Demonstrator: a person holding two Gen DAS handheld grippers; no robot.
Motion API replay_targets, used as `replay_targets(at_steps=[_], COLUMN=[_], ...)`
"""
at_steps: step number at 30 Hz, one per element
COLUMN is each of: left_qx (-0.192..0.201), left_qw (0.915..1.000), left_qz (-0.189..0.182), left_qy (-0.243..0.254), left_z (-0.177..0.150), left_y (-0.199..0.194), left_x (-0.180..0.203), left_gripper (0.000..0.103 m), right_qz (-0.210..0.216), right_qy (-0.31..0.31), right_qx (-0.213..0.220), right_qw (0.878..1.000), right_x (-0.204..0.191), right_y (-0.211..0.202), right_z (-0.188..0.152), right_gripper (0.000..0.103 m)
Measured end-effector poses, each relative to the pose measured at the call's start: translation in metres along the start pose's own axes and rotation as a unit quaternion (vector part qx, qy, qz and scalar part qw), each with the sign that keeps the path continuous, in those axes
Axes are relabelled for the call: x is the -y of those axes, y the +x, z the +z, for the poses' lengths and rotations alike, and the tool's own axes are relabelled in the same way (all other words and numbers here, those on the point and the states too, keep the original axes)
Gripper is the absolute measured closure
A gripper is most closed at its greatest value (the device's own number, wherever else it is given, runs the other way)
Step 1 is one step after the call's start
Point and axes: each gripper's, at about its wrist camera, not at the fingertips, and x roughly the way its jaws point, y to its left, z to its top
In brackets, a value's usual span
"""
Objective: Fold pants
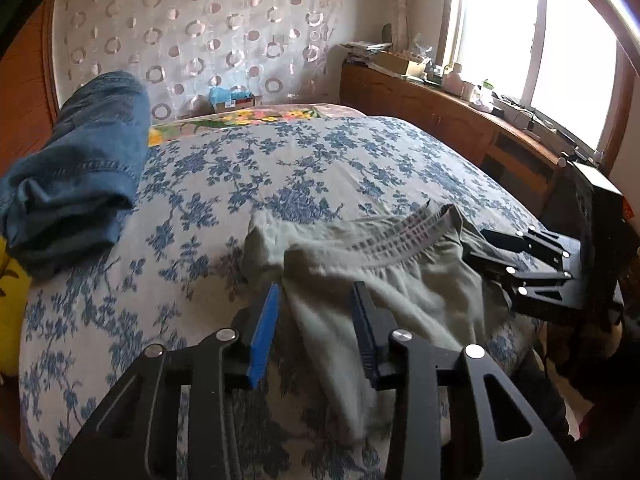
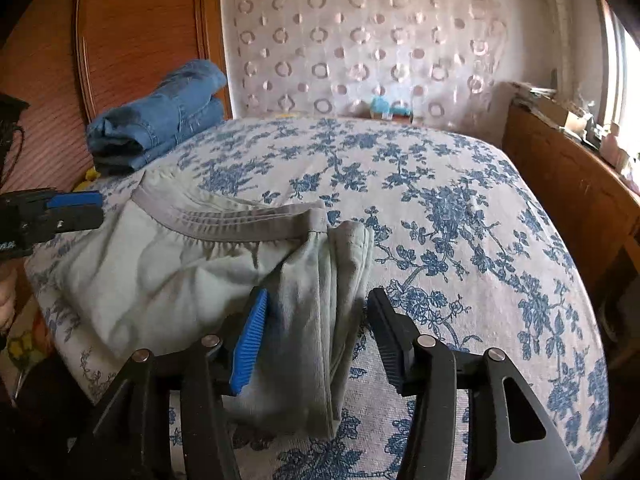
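My left gripper [image 1: 316,304] sits nearest in the left wrist view, jaws partway apart, a ridge of the pale green pants [image 1: 400,280] running up between the pads, which don't look pressed on it. No grip there.

My right gripper [image 2: 316,312] is the same: jaws roughly half spread, straddling the folded side edge of the pants [image 2: 160,272], blue pad [image 2: 250,344] just beside the cloth, dark pad clear of it. Not holding.

The pants lie on the near part of the bed, on the blue floral bedspread [image 2: 460,208]. They are bunched in a rough fold, with the grey elastic waistband [image 2: 232,220] facing the far side. One layered edge hangs toward the near bed edge.

Beyond that is open bedspread. A folded pair of blue jeans [image 2: 160,120] sits at the far left by the wooden headboard panel [image 2: 132,20]. A circle-pattern curtain [image 1: 200,32] hangs at the back, and a cluttered wooden cabinet [image 1: 440,100] stands under the window [image 1: 560,40].

Risks, my read:
- Layers are uneven, so closing now may catch only the top ply and the fold would open up on a lift.
- The hanging edge could slide off the bed if it is tugged toward me.
- The waistband is curled, so the next fold may come out skewed unless it is flattened first.
- The two grippers are near each other, so uneven pulls would twist the cloth.
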Motion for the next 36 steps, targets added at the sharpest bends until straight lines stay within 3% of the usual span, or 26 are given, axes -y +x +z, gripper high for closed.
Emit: replay_targets(at_steps=[4,12,16,21,24,32,35,36], left_qx=[-0.019,-0.039,-0.035,0.017,0.036,-0.010,-0.022,-0.026], left_qw=[0.9998,0.9991,0.9986,0.9992,0.9985,0.9992,0.9991,0.9989], left_qz=[-0.009,0.000,0.006,-0.005,0.007,0.021,0.027,0.030], left_qy=[0.003,0.017,0.039,0.035,0.041,0.033,0.025,0.026], left_z=[0.008,0.013,0.015,0.029,0.039,0.032,0.026,0.025], left_y=[0.018,0.038,0.034,0.006,-0.002,0.021,0.030,0.031], left_x=[-0.003,0.000,0.008,0.010,0.011,0.002,-0.003,-0.003], left_gripper=[0.066,0.066,0.091,0.094,0.094,0.090,0.076,0.067], right_qz=[-0.002,0.001,0.004,0.021,0.025,0.031,0.031,0.031], right_qy=[0.002,0.003,0.027,0.055,0.066,0.052,0.042,0.040], right_qx=[0.028,0.024,0.017,0.012,0.013,0.002,-0.024,-0.028], right_qw=[1.000,1.000,0.999,0.998,0.997,0.998,0.998,0.998], right_x=[-0.001,-0.001,0.006,0.018,0.025,0.028,0.027,0.024], right_y=[-0.001,-0.005,-0.008,-0.013,-0.016,-0.019,-0.009,-0.005], right_z=[-0.012,-0.015,-0.010,-0.007,-0.003,0.013,0.023,0.025], right_gripper=[0.048,0.048,0.048,0.048,0.048,0.048,0.048,0.048])
